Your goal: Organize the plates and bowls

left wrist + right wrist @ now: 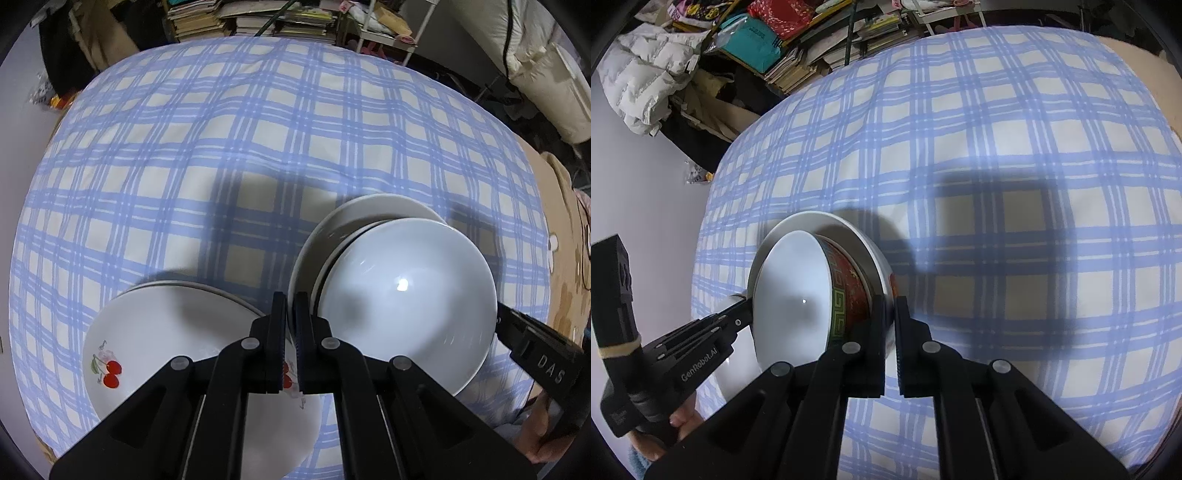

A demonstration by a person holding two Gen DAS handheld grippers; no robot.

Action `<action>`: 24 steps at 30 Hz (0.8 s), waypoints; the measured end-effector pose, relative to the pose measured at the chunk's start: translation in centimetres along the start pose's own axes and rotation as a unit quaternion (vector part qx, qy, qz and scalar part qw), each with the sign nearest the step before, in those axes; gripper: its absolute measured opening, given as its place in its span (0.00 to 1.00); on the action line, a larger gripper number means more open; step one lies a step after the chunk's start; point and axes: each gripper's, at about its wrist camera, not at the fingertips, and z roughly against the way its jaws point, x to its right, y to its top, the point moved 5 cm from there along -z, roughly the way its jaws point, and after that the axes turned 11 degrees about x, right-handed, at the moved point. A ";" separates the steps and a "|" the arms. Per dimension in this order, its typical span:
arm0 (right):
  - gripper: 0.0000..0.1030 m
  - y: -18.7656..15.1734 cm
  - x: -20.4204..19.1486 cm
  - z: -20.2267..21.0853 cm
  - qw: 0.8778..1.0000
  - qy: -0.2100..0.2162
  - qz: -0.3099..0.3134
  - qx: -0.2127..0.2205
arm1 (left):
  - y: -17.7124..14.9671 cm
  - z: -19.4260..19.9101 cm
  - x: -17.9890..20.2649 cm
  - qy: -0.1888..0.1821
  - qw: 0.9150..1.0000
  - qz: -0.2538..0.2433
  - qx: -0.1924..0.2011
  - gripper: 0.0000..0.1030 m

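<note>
A white bowl point(402, 295) with a red and green patterned outside point(849, 288) sits on a wide white plate point(354, 210). My left gripper point(290, 306) is shut on that plate's near-left rim. On the opposite rim of the plate point(827, 219), my right gripper point(891, 310) is also shut. Each gripper shows in the other's view: the right one point(502, 317) at the bowl's right side, the left one point(744, 314) at the bowl's left side. A stack of white plates with cherry prints point(166, 332) lies beside the left gripper, partly hidden under its fingers.
Everything rests on a blue and white plaid cloth point(258, 147). Piles of books point(258, 18) and a white padded jacket point(642, 74) lie beyond its far edge. Pale floor point(646, 184) borders the cloth on one side. A hand point(679, 417) holds the left gripper's handle.
</note>
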 end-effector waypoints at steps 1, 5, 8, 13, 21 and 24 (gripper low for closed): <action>0.08 0.0 -0.2 0.0 1.000 -0.006 0.003 0.000 | 0.0 0.0 0.0 0.002 1.000 -0.001 -0.001 0.03; 0.09 0.0 -0.4 -0.4 1.000 -0.019 0.011 -0.003 | 0.0 -0.2 0.2 0.011 1.000 -0.008 -0.005 0.03; 0.09 0.1 -0.3 -0.5 1.000 -0.018 0.006 -0.004 | 0.1 -0.2 0.2 0.009 1.000 -0.001 -0.003 0.03; 0.09 0.0 -0.7 -0.5 1.000 -0.025 0.013 0.002 | -0.1 -0.5 -0.5 -0.005 1.000 0.008 -0.003 0.03; 0.09 0.1 -0.9 -0.5 1.000 -0.031 0.003 0.001 | 0.2 -0.8 -0.4 -0.002 1.000 0.003 -0.014 0.02; 0.10 0.1 -1.0 -0.2 0.999 -0.033 0.001 0.009 | 0.2 -0.6 -0.6 -0.013 1.000 0.006 -0.013 0.02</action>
